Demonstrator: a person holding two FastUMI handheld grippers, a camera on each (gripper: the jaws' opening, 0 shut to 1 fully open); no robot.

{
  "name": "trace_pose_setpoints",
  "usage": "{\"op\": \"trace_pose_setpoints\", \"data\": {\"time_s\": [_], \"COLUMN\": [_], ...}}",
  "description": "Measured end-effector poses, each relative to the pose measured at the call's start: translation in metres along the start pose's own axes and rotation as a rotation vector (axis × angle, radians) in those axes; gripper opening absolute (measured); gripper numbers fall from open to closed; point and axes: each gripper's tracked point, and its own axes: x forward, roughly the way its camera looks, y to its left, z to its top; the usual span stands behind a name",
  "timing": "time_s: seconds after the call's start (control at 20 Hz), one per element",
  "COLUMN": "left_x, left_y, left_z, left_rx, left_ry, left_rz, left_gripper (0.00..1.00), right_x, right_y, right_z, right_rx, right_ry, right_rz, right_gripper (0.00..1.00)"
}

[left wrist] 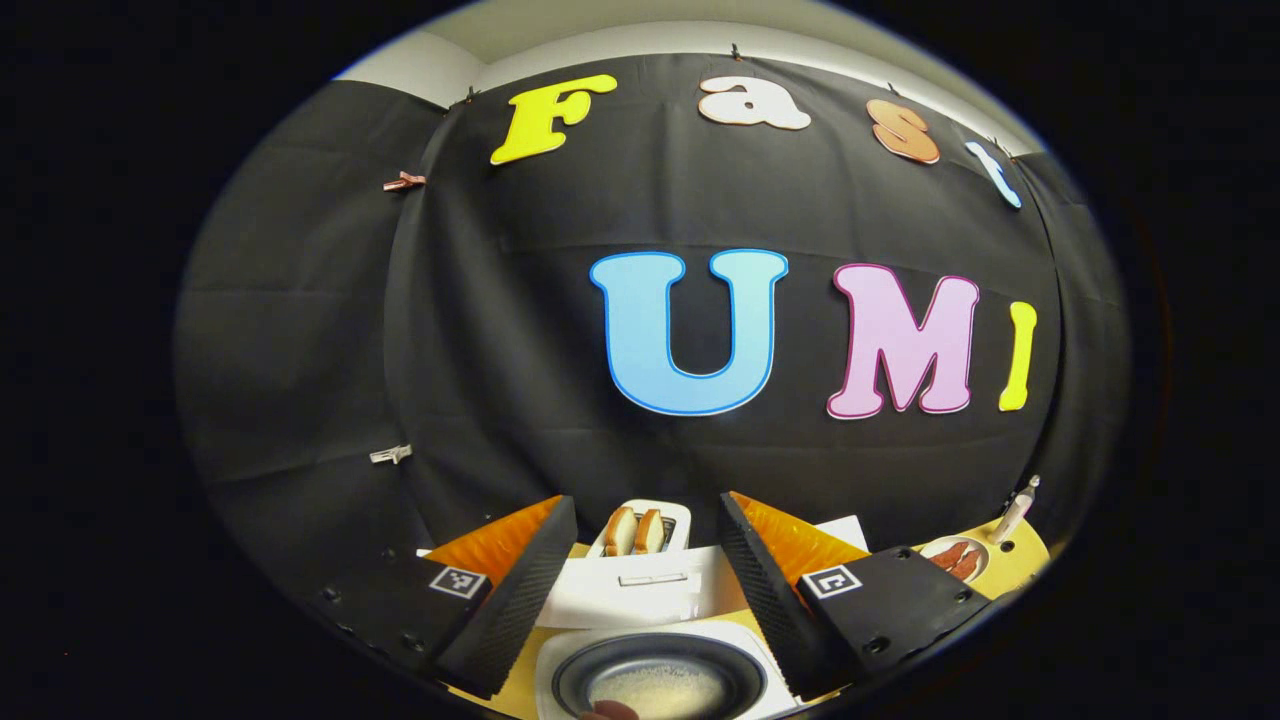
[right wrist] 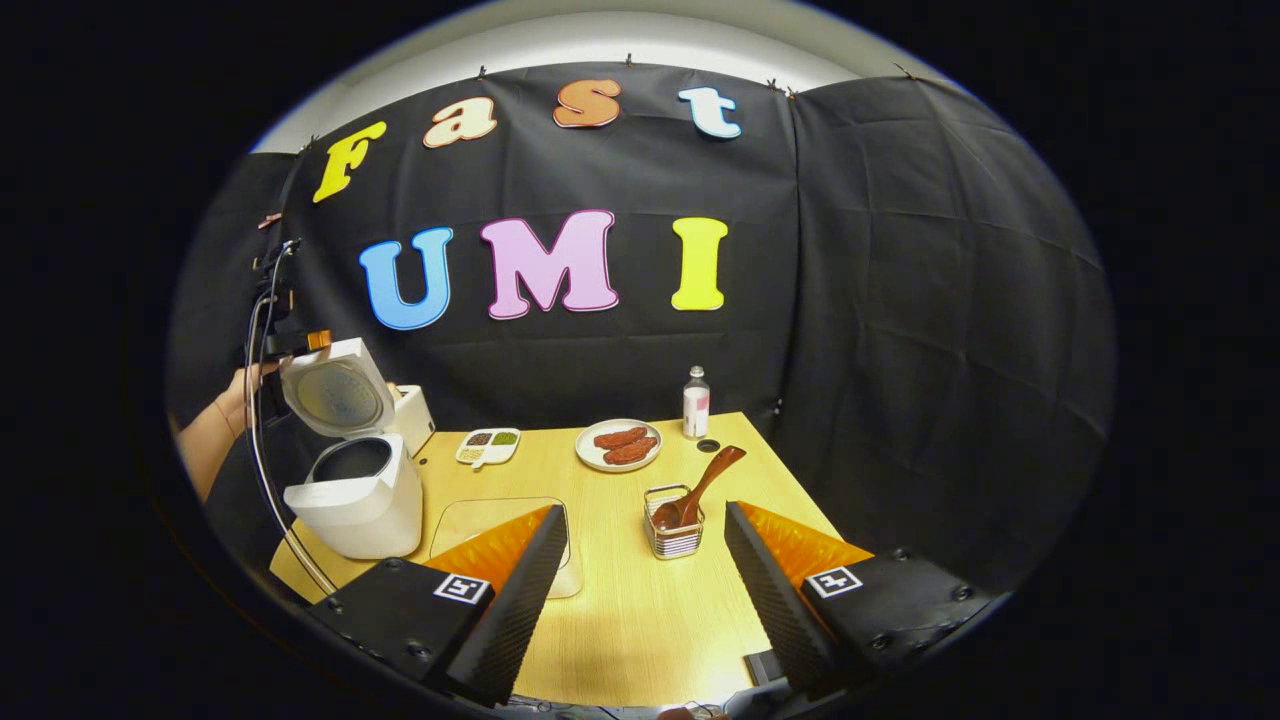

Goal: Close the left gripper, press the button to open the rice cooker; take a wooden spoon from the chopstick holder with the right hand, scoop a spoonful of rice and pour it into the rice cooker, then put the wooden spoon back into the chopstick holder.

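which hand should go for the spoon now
Right: its open hand-held gripper faces the spoon standing in the holder. The left gripper hangs over the open cooker.

The table (right wrist: 640,610) is bare in front of the chopstick holder (right wrist: 673,535). The open rice cooker (right wrist: 358,490) stands far left.

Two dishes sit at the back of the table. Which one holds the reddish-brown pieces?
The round white plate beside the small bottle holds them. The other, a divided tray nearer the rice cooker, holds small heaps of grains.
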Motion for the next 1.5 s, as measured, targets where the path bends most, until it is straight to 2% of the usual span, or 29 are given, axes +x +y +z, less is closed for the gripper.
{"op": "trace_pose_setpoints", "data": {"time_s": [0.35,0.7,0.85,1.5], "left_x": [-0.045,-0.069,-0.075,-0.086], "left_y": [-0.008,-0.017,-0.019,-0.022], "left_z": [-0.043,-0.14,-0.157,-0.209], "left_rx": [-0.001,-0.036,-0.008,0.004], "left_ry": [0.032,0.195,0.173,0.247], "left_rz": [0.032,0.034,0.034,0.06], "left_gripper": [0.99,0.99,0.99,0.99], "right_x": [-0.018,-0.034,-0.036,-0.03], "right_y": [-0.017,-0.036,-0.039,-0.027], "right_z": [-0.004,-0.011,-0.014,-0.018], "right_rx": [-0.019,-0.005,-0.007,-0.018], "right_ry": [0.003,0.006,0.011,0.024], "right_rz": [0.014,-0.013,-0.022,-0.011], "right_gripper": [0.99,0.99,0.99,0.99]}}
